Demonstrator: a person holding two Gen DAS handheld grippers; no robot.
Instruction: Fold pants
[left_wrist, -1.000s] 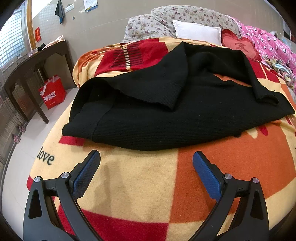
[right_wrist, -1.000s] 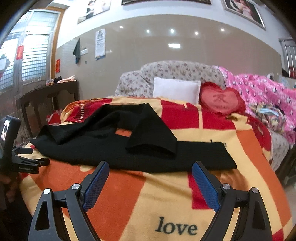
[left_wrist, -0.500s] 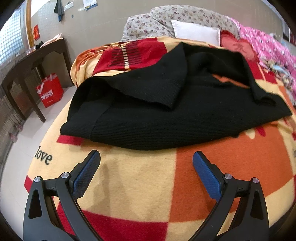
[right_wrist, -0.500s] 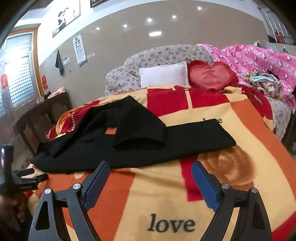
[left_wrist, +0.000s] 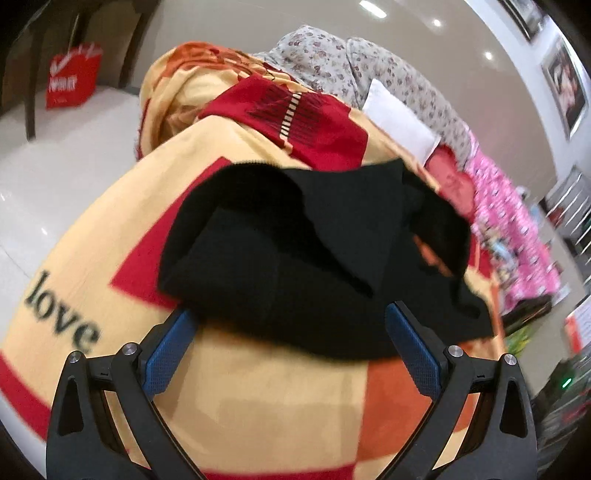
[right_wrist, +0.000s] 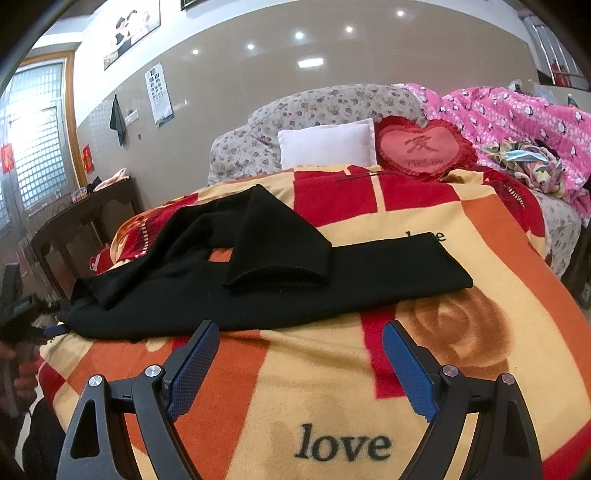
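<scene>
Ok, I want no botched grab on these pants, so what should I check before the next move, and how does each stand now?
1. Left claw open: ok.
2. Right claw open: ok.
3. Both claws empty: ok.
4. Pants lying flat: not ok, one leg lies folded back across the other.
5. Left claw at the pants' edge: ok, its fingers flank the near hem.
6. Right claw at the pants: not ok, bare blanket lies between its fingers.
</scene>
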